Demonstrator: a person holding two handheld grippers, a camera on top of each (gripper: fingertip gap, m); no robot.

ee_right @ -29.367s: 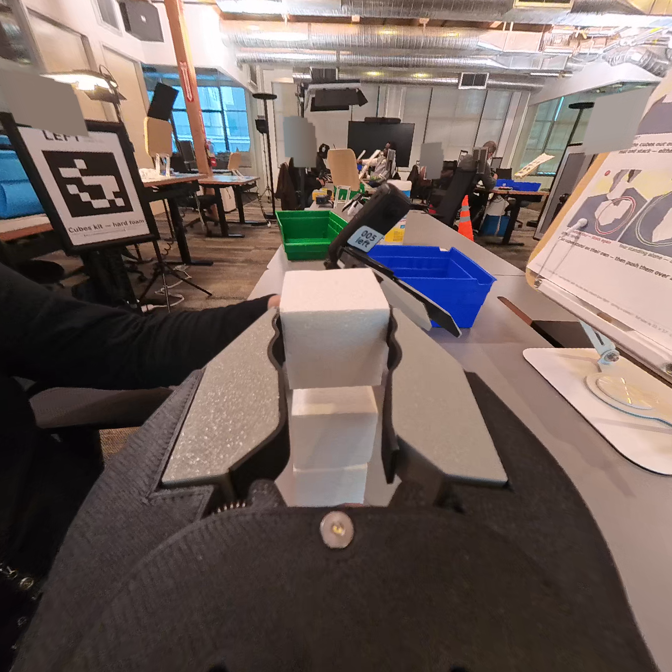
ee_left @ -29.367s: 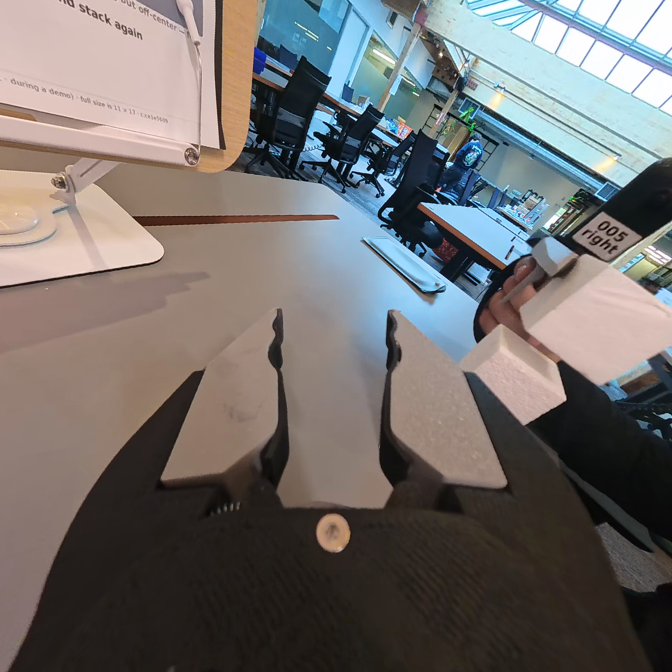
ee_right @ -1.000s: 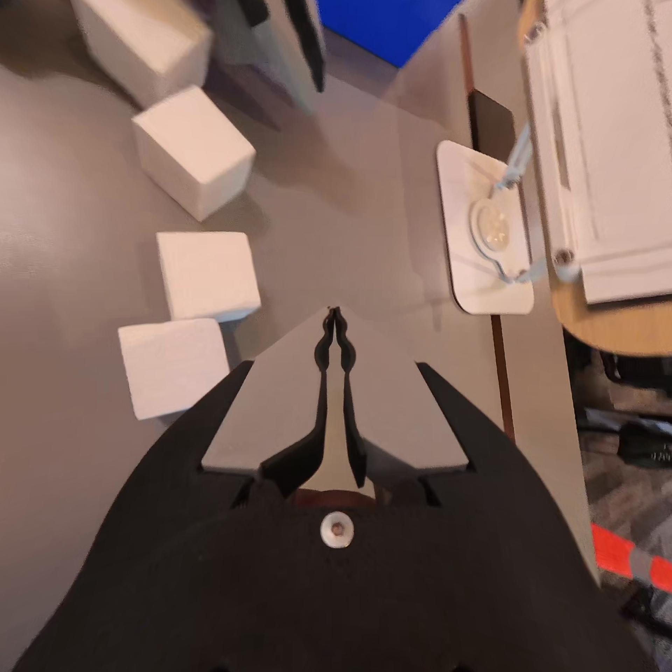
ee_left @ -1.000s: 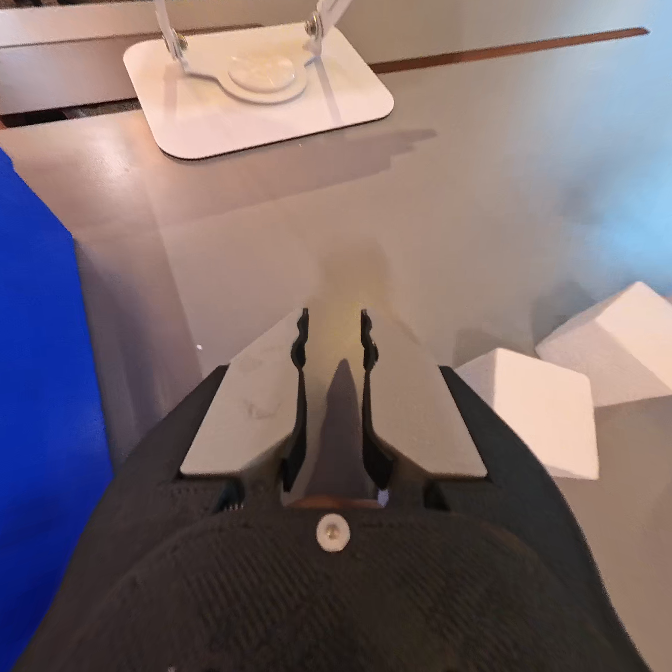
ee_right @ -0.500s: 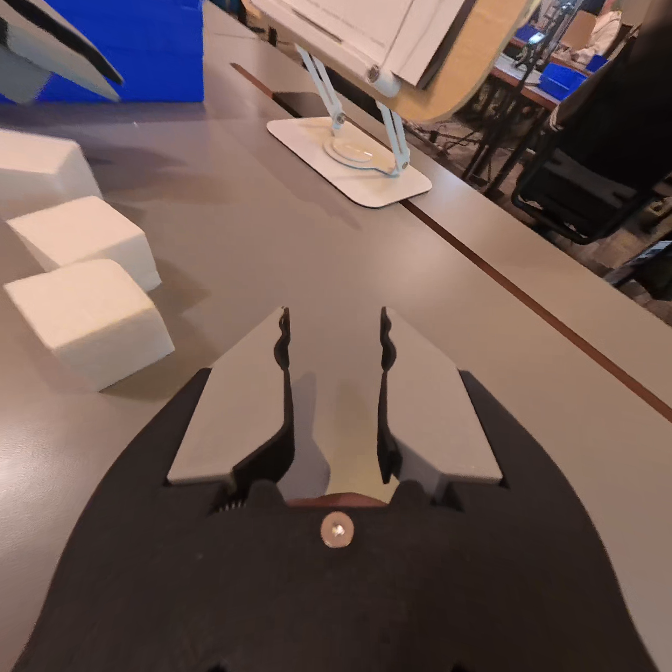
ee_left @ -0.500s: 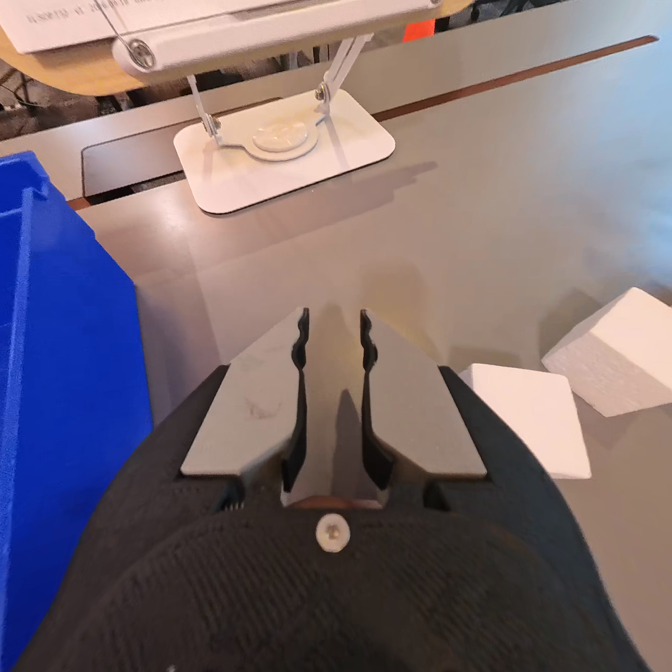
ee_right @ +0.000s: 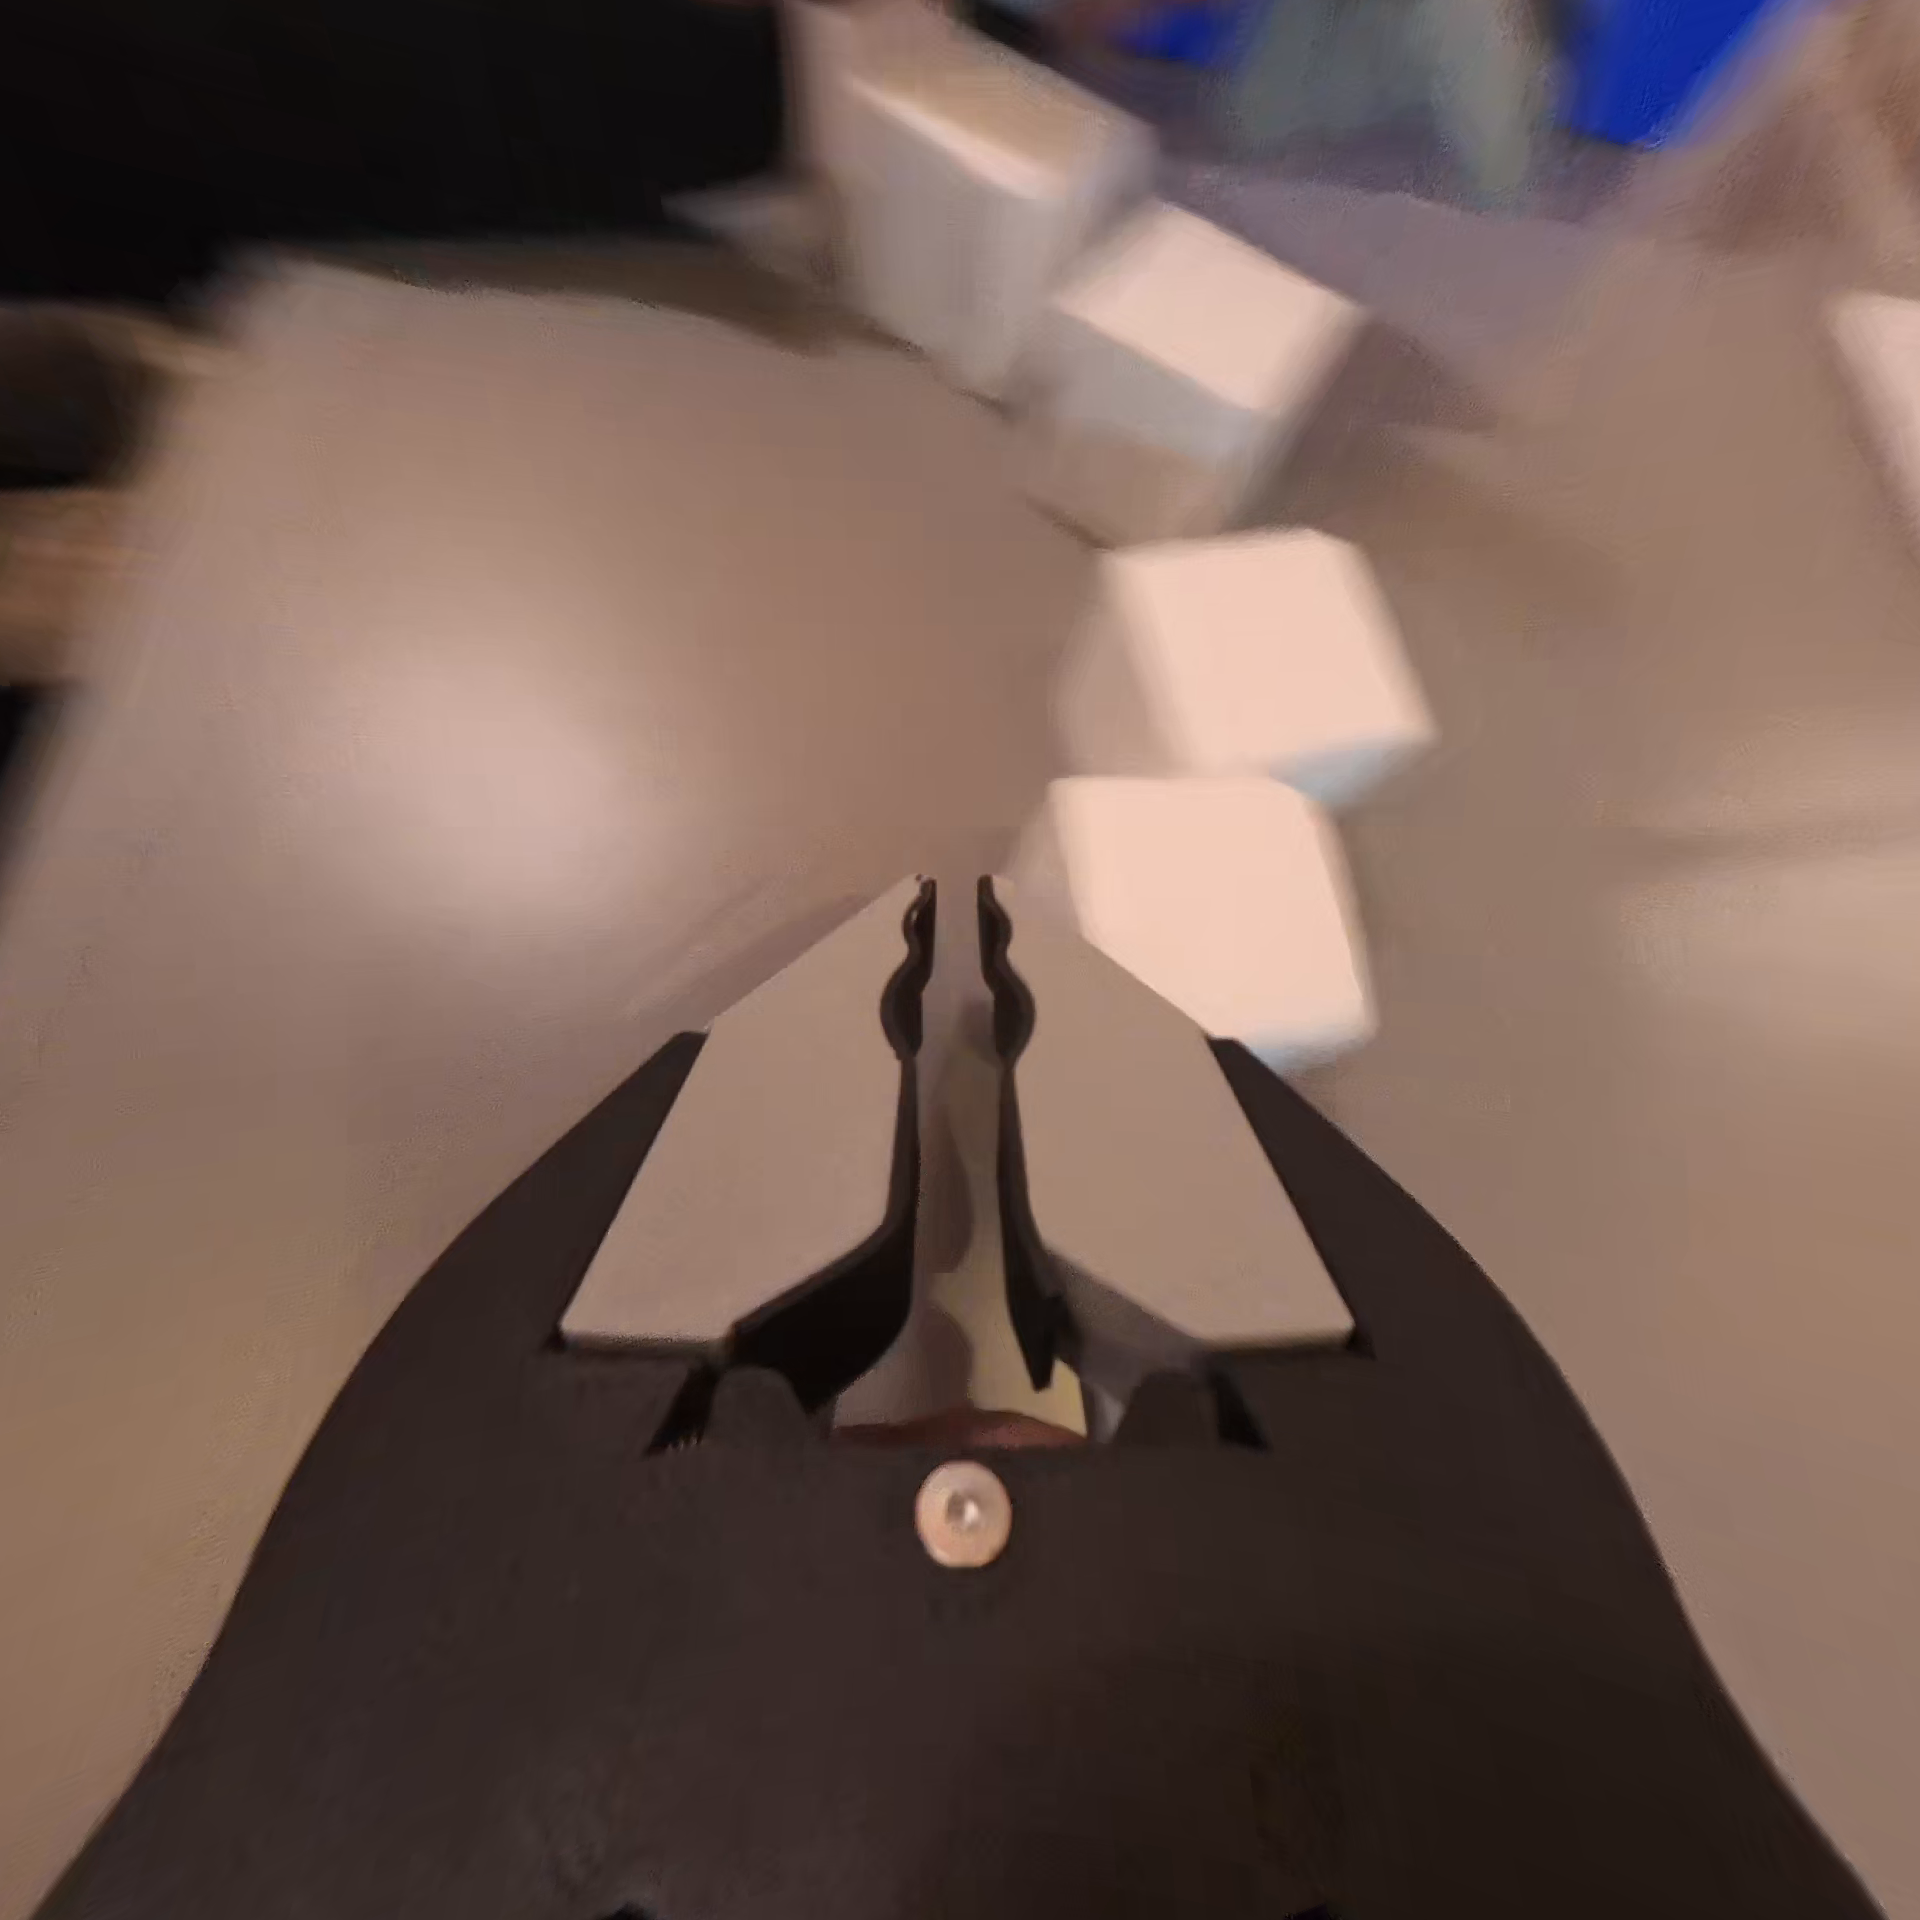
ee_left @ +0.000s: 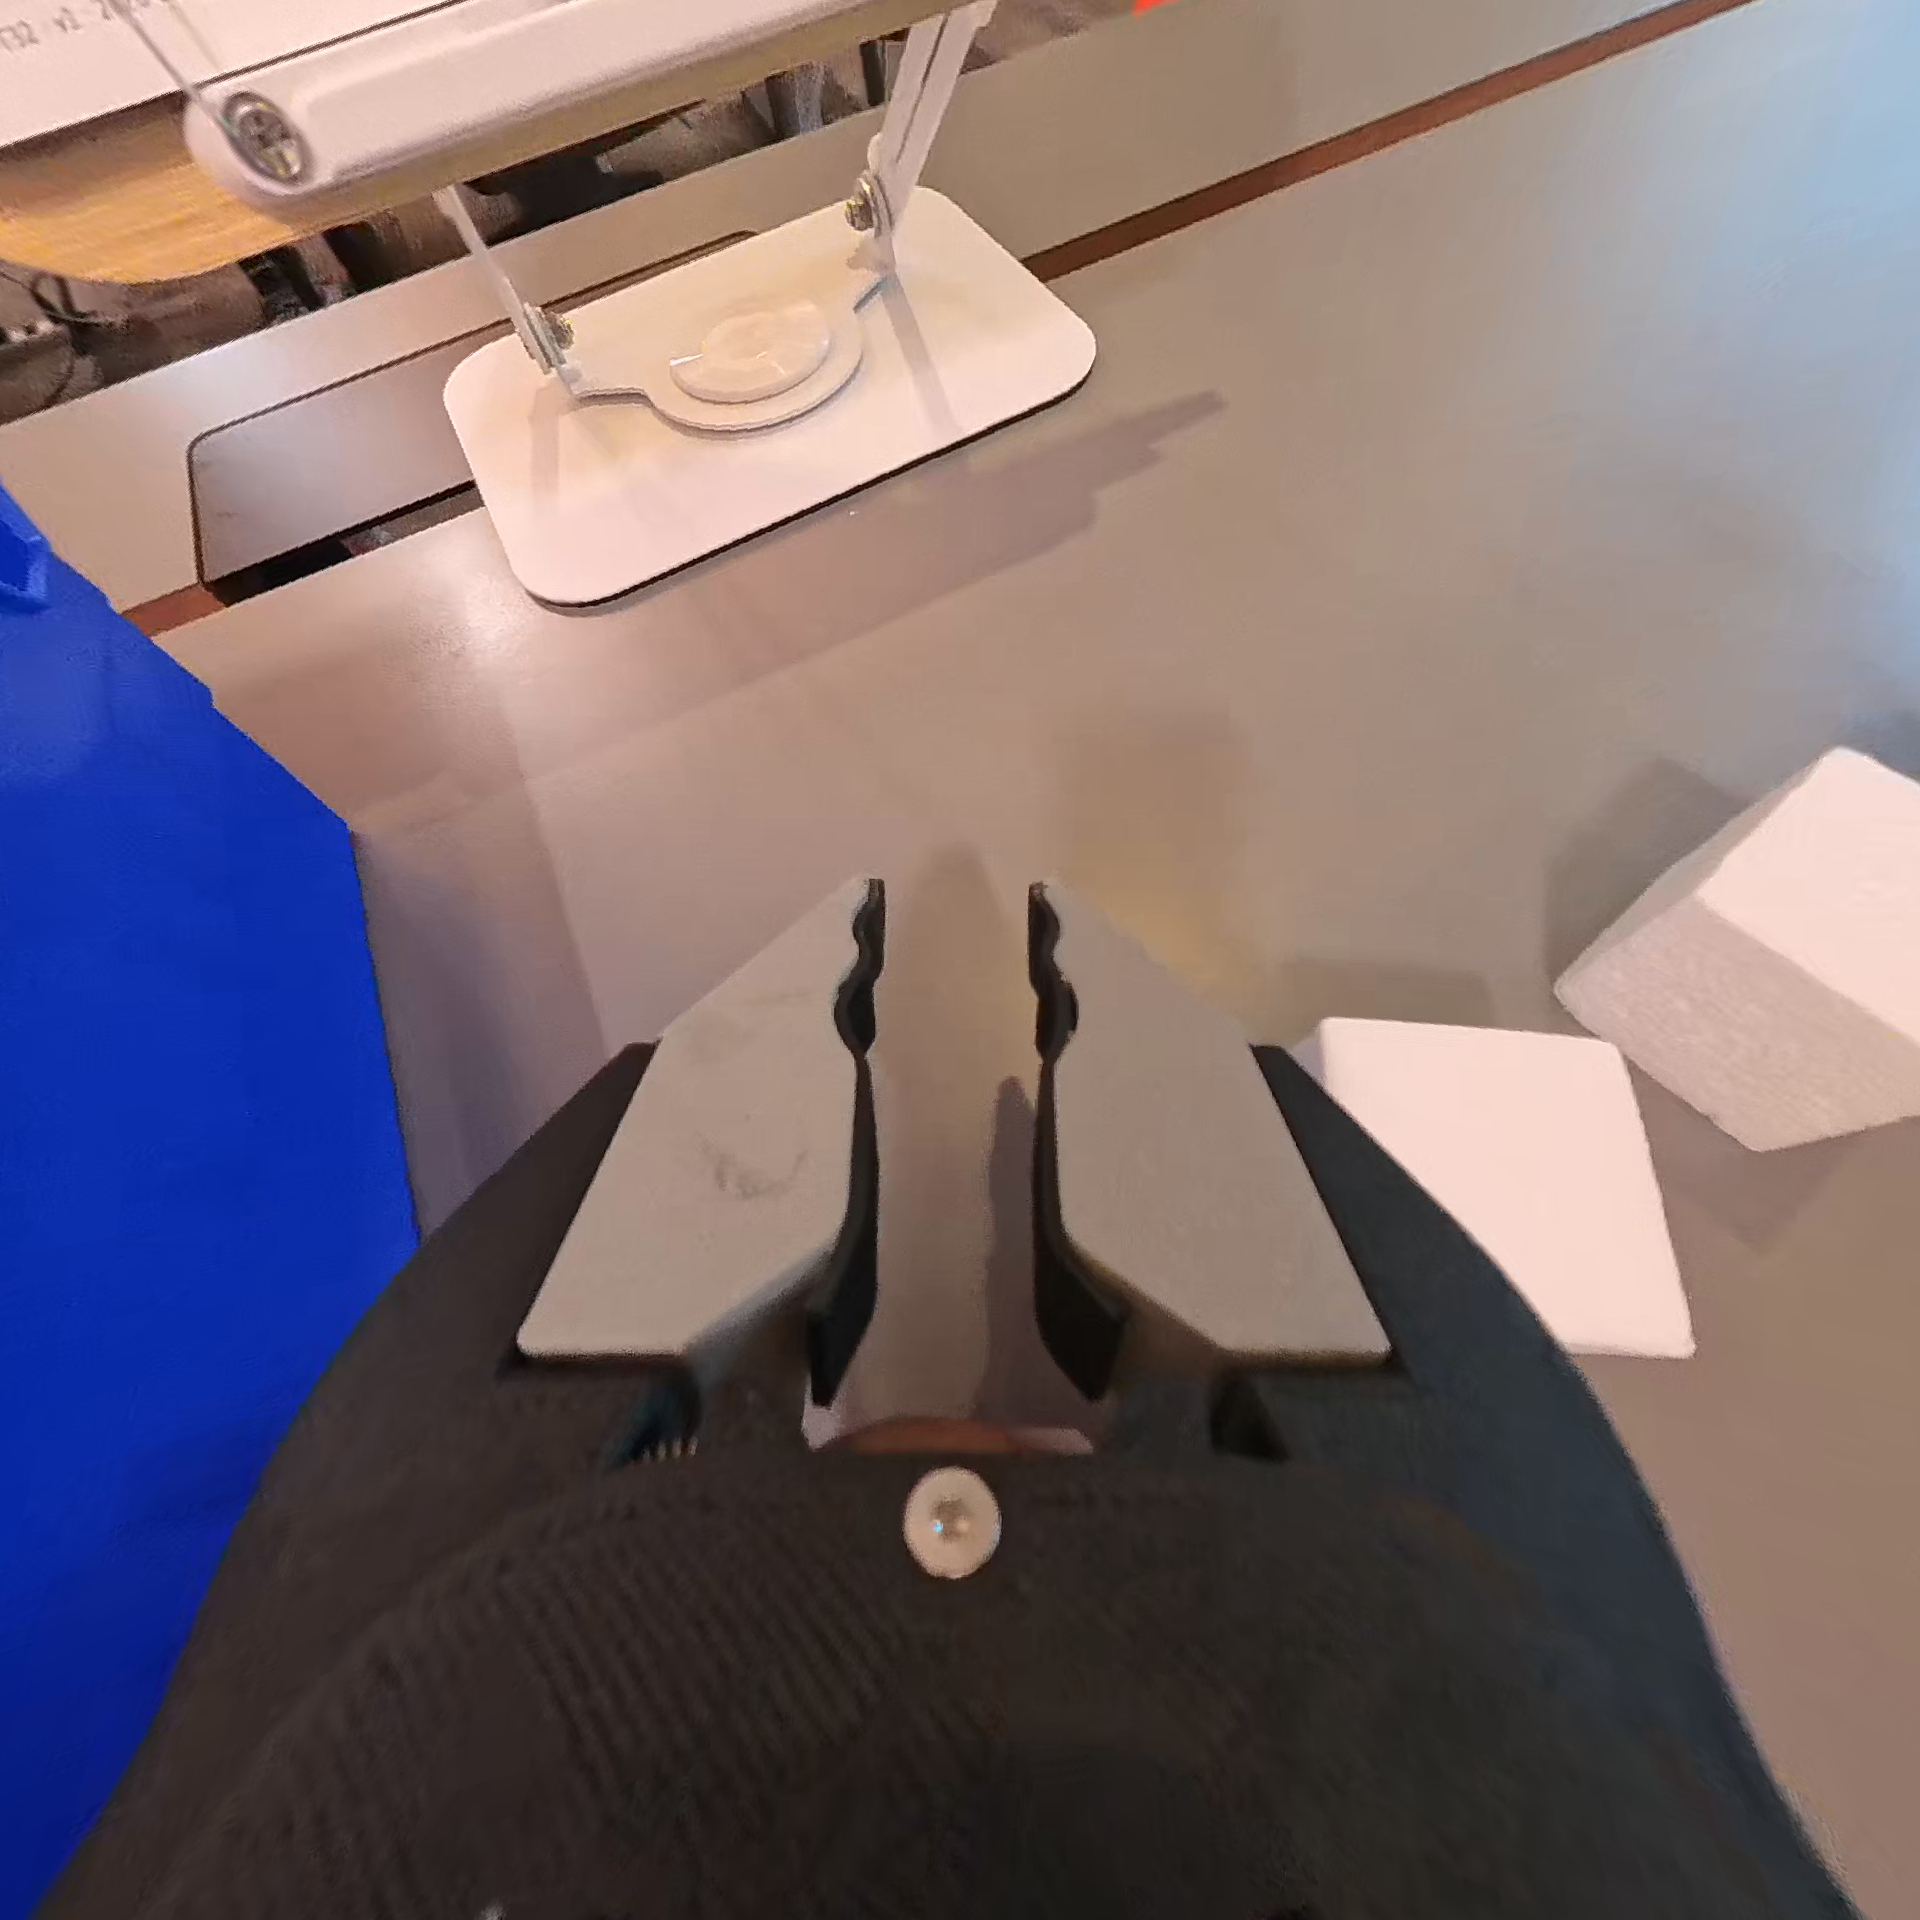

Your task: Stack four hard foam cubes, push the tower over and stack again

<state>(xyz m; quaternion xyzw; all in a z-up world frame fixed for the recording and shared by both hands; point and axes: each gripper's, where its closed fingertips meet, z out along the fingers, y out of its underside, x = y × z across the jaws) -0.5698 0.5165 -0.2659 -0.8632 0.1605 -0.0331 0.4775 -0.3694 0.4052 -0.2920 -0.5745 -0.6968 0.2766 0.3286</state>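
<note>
No tower stands; four foam cubes [ee_right: 1236,665] lie loose in a ragged line on the grey table [ee_right: 520,727], running from one to twelve o'clock of the right gripper [ee_right: 954,883], whose fingers sit barely apart, empty; the left gripper [ee_left: 954,894], parted and empty, has two cubes at three o'clock; by my judgement, restacking has yet to begin.

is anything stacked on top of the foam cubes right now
No. In the blurred right wrist view the cubes lie apart on the grey table, tops bare. The farthest cube is too smeared to judge, and what lies beyond it is hidden.
</note>
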